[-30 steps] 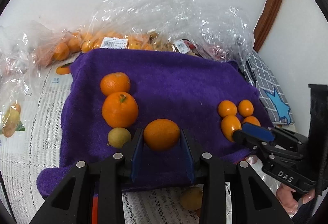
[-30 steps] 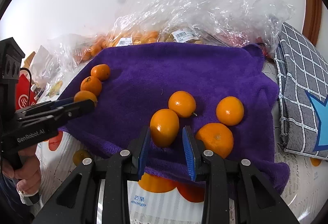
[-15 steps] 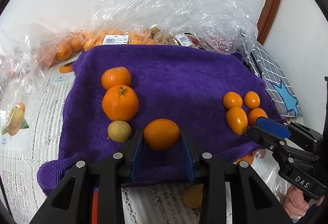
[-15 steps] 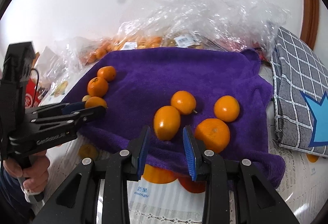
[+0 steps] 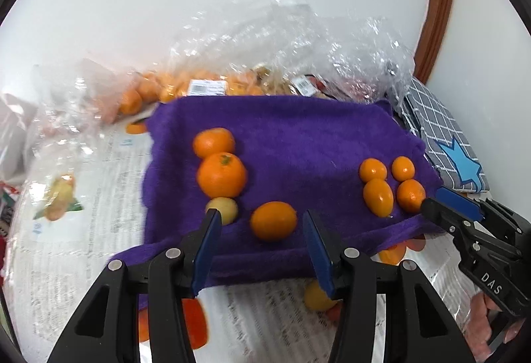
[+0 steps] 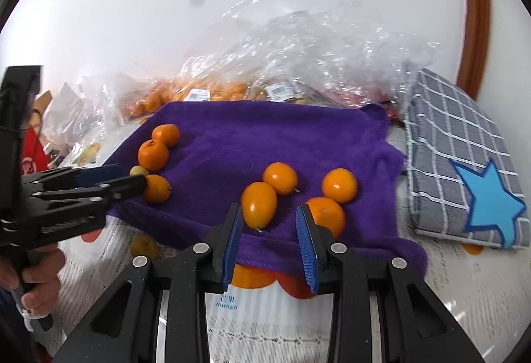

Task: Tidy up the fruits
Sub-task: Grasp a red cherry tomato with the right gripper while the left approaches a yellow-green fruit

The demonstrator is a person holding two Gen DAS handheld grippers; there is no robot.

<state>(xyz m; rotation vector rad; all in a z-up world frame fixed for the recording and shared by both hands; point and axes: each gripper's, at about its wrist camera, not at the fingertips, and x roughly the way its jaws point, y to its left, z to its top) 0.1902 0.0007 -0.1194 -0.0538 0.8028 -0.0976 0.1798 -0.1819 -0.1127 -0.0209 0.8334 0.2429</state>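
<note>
Left gripper [image 5: 260, 223] jaws just opened, standing wide and clear either side of an orange [image 5: 273, 221] lying on the purple towel [image 5: 298, 137], beside a small yellow fruit [image 5: 225, 209] and two mandarins [image 5: 221, 174]. Right gripper [image 6: 268, 220] narrow-open, empty, pads off the oval kumquat [image 6: 259, 204] just ahead; three more round orange fruits [image 6: 339, 185] close by on towel. Clear plastic bags [image 6: 298, 41] behind towel holding orange fruits [image 5: 132, 99], labels showing. Grey checked cloth [image 6: 458, 143] to the right.

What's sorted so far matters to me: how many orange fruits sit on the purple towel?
7 orange fruits: two at far left, one front centre, four clustered right. None appears hidden.
</note>
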